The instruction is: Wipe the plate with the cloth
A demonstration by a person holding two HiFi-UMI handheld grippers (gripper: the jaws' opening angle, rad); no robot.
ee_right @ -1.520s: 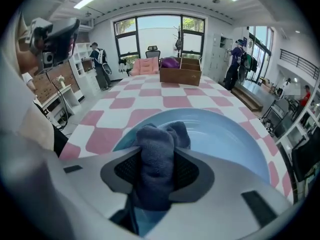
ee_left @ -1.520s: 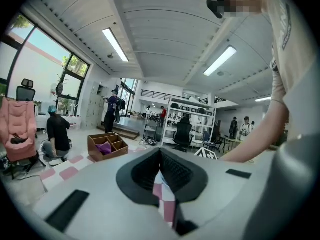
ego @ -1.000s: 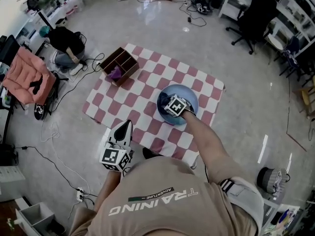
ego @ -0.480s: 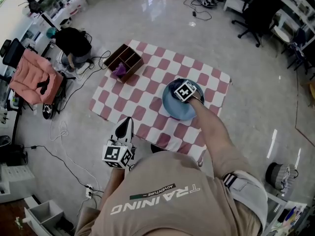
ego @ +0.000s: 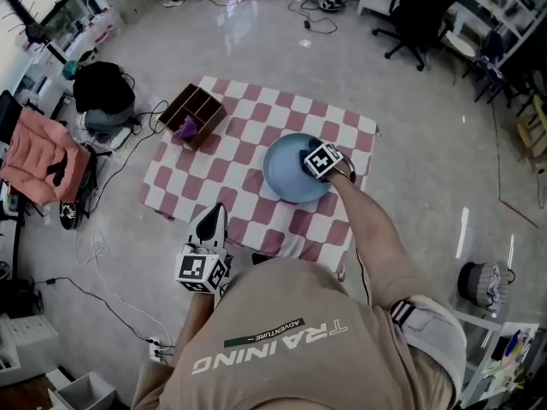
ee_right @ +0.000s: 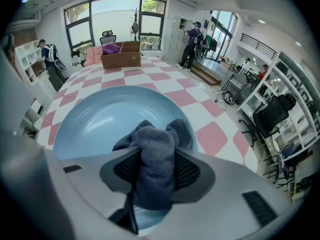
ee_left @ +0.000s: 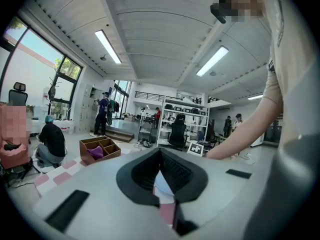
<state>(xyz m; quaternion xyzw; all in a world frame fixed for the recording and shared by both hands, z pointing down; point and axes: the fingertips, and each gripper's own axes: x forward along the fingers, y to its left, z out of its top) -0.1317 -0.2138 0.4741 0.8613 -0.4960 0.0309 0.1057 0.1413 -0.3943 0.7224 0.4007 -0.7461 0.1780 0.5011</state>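
Note:
A light blue plate (ego: pixel 286 173) lies on a red-and-white checked mat (ego: pixel 244 173) on the floor. My right gripper (ego: pixel 323 162) points steeply down over the plate's right side, shut on a bunched dark grey-blue cloth (ee_right: pixel 152 156). In the right gripper view, the cloth bulges out between the right gripper's (ee_right: pixel 155 151) jaws and rests against the plate's (ee_right: pixel 100 119) near inner wall. My left gripper (ego: pixel 209 229) hangs off the mat's near edge, roughly level and shut on nothing. The left gripper view shows the left gripper's (ee_left: pixel 161 156) tips meeting.
A wooden compartment box (ego: pixel 193 113) with a purple item stands on the mat's far left corner. A person (ego: pixel 101 88) crouches left of it, beside a pink chair (ego: pixel 38 162). Cables (ego: pixel 94 237) trail over the floor at left. Office chairs and shelves stand at the far right.
My right gripper has slid the cloth from the plate's middle toward its right side and rolled a little. The left gripper has stayed where it was.

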